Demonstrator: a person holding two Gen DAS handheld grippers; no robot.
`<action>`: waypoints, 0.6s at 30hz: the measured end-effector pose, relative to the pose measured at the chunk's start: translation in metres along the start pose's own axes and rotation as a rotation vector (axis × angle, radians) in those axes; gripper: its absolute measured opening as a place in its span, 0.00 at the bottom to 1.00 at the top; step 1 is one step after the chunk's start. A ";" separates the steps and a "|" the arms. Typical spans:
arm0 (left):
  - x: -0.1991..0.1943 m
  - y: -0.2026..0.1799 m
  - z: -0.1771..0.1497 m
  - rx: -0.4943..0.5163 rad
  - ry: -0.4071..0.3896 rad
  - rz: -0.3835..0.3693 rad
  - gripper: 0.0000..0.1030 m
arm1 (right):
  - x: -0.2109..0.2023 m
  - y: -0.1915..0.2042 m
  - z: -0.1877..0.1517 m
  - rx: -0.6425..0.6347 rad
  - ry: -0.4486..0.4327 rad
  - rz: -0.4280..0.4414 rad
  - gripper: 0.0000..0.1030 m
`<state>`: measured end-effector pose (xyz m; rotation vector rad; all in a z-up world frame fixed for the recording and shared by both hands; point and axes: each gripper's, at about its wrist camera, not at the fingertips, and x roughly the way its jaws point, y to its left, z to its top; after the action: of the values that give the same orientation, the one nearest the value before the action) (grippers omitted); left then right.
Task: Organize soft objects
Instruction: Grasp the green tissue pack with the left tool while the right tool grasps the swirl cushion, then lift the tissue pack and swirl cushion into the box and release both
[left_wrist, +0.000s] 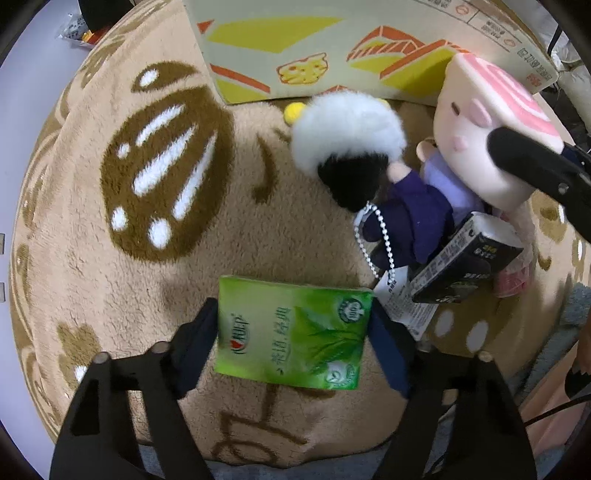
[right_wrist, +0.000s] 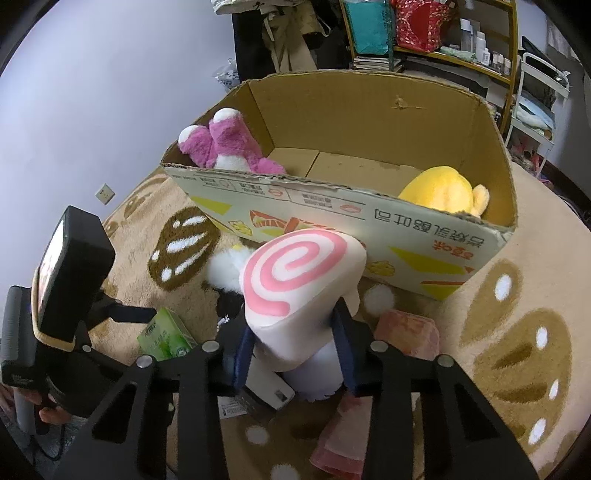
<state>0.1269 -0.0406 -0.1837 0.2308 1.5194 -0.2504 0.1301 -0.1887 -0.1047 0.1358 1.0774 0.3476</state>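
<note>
A green tissue pack (left_wrist: 291, 332) lies flat on the beige rug (left_wrist: 110, 280). My left gripper (left_wrist: 293, 341) points down over it, and its two pads touch the pack's left and right edges. My right gripper (right_wrist: 295, 350) is shut on a cream block plush with a pink swirl top (right_wrist: 299, 273), its sides dented by the pads. That swirl plush (left_wrist: 480, 122) also shows at the right of the left wrist view. Under and beside it lie a white-and-black furry plush (left_wrist: 347, 129), a doll in purple clothes (left_wrist: 417, 210) and a black tissue pack (left_wrist: 469, 258).
An open cardboard box (right_wrist: 369, 221) stands just behind the pile, with a pink plush (right_wrist: 221, 144) in its left end and a yellow plush (right_wrist: 439, 192) in its right. A pink folded cloth (right_wrist: 410, 328) lies by my right fingers. Shelves (right_wrist: 454, 55) stand behind.
</note>
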 end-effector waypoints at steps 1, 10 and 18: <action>0.000 0.000 0.000 0.000 -0.005 0.001 0.73 | -0.001 -0.001 0.000 0.002 -0.001 -0.001 0.38; -0.023 -0.001 -0.013 -0.030 -0.119 0.048 0.72 | -0.017 -0.002 -0.004 0.002 -0.025 -0.042 0.31; -0.074 0.007 -0.025 -0.093 -0.350 0.035 0.72 | -0.043 -0.004 -0.012 0.032 -0.081 -0.060 0.30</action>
<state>0.1030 -0.0253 -0.1104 0.1315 1.1757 -0.1807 0.1021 -0.2077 -0.0749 0.1448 1.0055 0.2692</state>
